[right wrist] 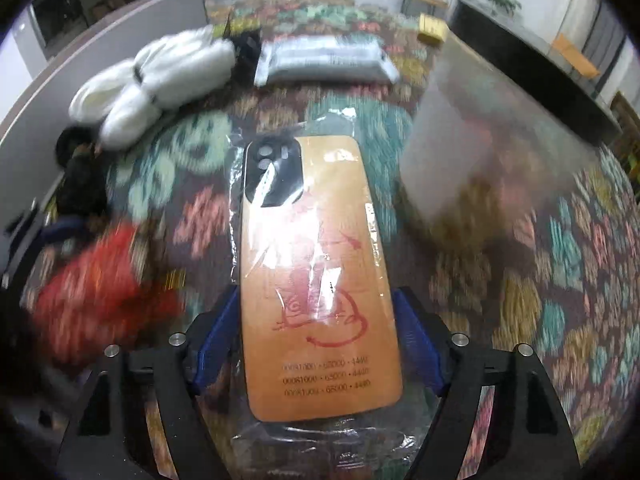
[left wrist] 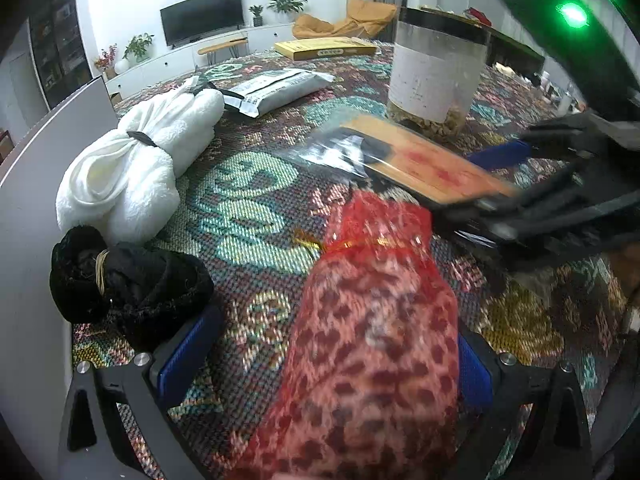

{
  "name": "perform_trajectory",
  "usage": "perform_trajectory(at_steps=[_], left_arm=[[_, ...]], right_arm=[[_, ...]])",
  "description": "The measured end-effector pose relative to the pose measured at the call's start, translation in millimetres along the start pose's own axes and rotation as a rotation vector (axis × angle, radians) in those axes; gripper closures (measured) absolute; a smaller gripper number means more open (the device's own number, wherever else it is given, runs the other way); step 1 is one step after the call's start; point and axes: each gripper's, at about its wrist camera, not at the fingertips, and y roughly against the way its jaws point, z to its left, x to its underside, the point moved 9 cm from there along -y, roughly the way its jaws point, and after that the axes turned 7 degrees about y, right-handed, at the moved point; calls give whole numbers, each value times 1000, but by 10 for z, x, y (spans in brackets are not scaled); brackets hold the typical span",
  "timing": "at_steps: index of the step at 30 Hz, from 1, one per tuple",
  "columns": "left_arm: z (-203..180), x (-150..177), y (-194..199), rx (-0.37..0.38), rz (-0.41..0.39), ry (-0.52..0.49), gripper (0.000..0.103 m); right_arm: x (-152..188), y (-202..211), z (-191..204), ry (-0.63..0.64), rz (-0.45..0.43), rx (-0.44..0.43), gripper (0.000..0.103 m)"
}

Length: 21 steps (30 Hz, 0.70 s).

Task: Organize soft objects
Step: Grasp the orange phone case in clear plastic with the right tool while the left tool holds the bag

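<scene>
My right hand-held gripper clamps the bagged phone case by its edges above the bench; slick plastic could slip. The left hand-held gripper holds the red mesh pouch, close enough to collide.

Patterned woven cloth covers table. Clear jar with black lid, white label, upright at 1 o'clock in left wrist view, brownish contents at bottom. Yellow flat box at 12 o'clock, far table edge. Beyond: dark TV on white cabinet, potted plants, orange beanbag.
</scene>
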Motion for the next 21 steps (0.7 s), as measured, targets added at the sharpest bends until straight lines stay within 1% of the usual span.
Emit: perform_trajectory(at_steps=[2, 4, 6, 8, 9, 11, 13, 15, 18, 20, 21], left_arm=[[-4, 72, 60, 5, 25, -11, 0], [-5, 138, 116, 12, 36, -10, 0], [-43, 175, 157, 19, 40, -19, 0], [-98, 190, 160, 29, 49, -30, 0], [-108, 197, 157, 28, 52, -33, 0], [-154, 173, 109, 16, 63, -30, 0], [-176, 141, 84, 8, 61, -23, 1], [-189, 100, 59, 1, 65, -3, 2], [-189, 59, 40, -10, 66, 8, 6], [-191, 33, 31, -13, 69, 7, 9], [-184, 21, 27, -13, 72, 6, 11]], right_arm=[[240, 97, 45, 3, 31, -14, 25], [587, 241, 66, -4, 60, -31, 25], [895, 366, 12, -40, 80, -41, 25], [1127, 461, -133, -108, 88, -48, 25], [1238, 496, -300, -167, 87, -35, 25], [1317, 499, -637, -256, 82, 26, 25], [1257, 468, -1082, -386, 35, 86, 25], [1045, 388, -1509, -510, -33, 130, 25], [691, 289, -1929, -629, -145, 125, 25], [519, 216, -2033, -631, -167, 137, 24], [394, 102, -2001, -601, -135, 160, 21]])
